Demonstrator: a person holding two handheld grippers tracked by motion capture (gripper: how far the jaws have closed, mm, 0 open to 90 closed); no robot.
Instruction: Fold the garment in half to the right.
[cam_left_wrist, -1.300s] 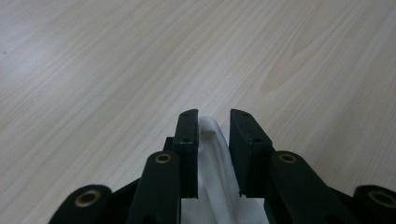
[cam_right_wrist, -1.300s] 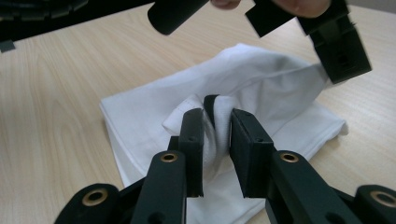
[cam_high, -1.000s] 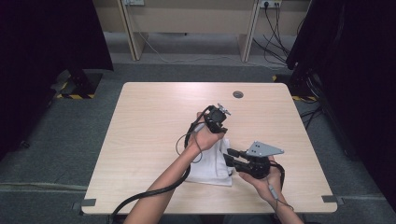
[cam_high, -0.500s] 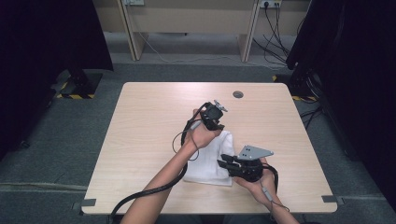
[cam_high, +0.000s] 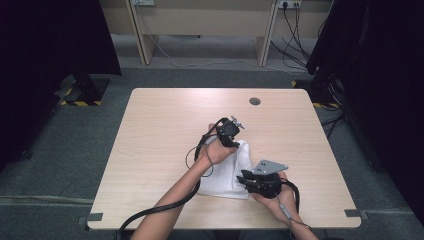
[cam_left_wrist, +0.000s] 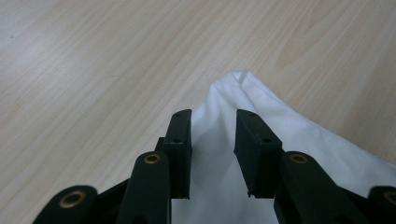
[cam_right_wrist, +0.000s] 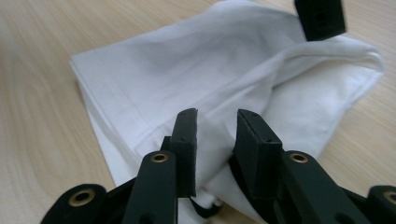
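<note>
High view is showing a person at a light wooden table (cam_high: 165, 125), holding a two-jaw tool in each hand over a folded white cloth (cam_high: 227, 172) that is lying on the near right part of the tabletop. The left gripper (cam_high: 234, 142) is sitting at the far corner of the cloth, with the left hand (cam_high: 216, 151) wrapped around its body and a black cable (cam_high: 165, 210) trailing back off the near edge. The right gripper (cam_high: 246, 179) is lying at the near right edge of the cloth, a grey three-cornered plate (cam_high: 271, 166) riding on top of it and the right hand (cam_high: 272, 192) cupping it from below. Left gripper view is looking along the left gripper (cam_left_wrist: 214, 128), whose jaws are standing apart with a bright gap between them; they have just been opening, and the pointed corner of the cloth (cam_left_wrist: 243, 98) is lying under and beyond the tips rather than being pinched. Right gripper view is showing the right gripper (cam_right_wrist: 215, 128) with its jaws likewise parted, hovering close over the rumpled layers of the cloth (cam_right_wrist: 187, 60), the pads not pressing on the fabric. At the top of that view a black jaw tip of the other tool is poking in above the cloth's far corner.
</note>
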